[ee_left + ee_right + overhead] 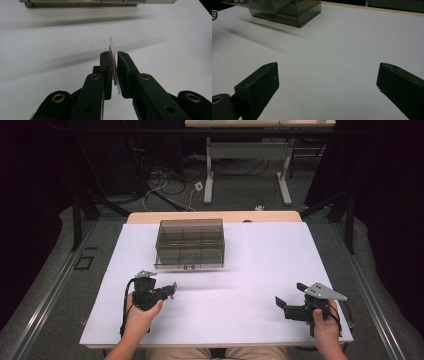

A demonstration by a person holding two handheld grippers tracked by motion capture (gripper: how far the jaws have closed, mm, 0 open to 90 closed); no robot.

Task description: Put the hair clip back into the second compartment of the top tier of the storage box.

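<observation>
A smoky clear compartment box (190, 242) stands at the back middle of the white table (260, 255). My left gripper (173, 289) hovers at the front left, just in front of the box, jaws pointing right. In the left gripper view it (113, 53) is shut on a thin flat clear piece (111, 47) held edge-on, with a thin metal-coloured edge beside it; the box's lower edge (82, 3) lies ahead. My right gripper (289, 294) is at the front right, open wide. Nothing sits between its jaws (328, 72), and the box (287, 10) is far off to the upper left.
The table's wooden rim (215, 215) shows behind the white sheet. Beyond it are the floor cables (170, 190) and the legs of another desk (209, 175). Dark curtains close both sides. A small coloured sticker (214, 14) peeks in at the left edge.
</observation>
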